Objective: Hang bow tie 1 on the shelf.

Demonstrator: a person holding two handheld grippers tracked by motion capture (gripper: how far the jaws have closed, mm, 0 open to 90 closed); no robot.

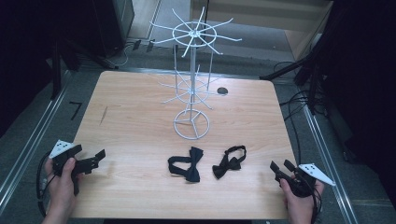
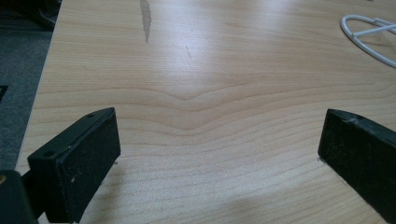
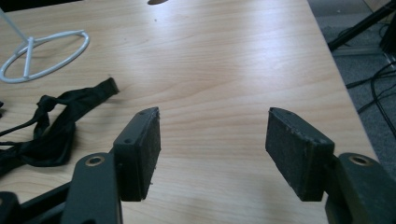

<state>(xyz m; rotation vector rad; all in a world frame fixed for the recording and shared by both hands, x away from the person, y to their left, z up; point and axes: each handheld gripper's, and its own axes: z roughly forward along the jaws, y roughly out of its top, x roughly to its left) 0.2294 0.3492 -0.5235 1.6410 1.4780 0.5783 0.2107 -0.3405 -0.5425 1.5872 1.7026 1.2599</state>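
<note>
Two black bow ties lie on the near half of the wooden table (image 1: 140,126), one (image 1: 187,164) just left of the other (image 1: 229,162), apart and both in front of the white wire rack (image 1: 192,79). From my seat I see the right bow tie (image 3: 51,130) cut off at the left edge of the right gripper view, its strap tangled so I can't trace the loop. The rack's ring base (image 3: 44,53) is also clipped there, and just a curve of it (image 2: 369,37) shows in the left gripper view. Its thin upper arms are hard to pick out against the floor in the high view.

My left gripper (image 1: 91,161) rests at the table's near left corner, jaws spread wide with nothing between them. My right gripper (image 1: 282,168) sits at the near right corner, released too, bare wood between its pads (image 3: 142,149).

The tabletop is pale wood with a dark streak (image 2: 145,18) and a small dark spot (image 1: 222,91) behind the rack. Around it the room is dim, with cables (image 1: 299,102) and metal rails (image 1: 28,140) on grey floor.
</note>
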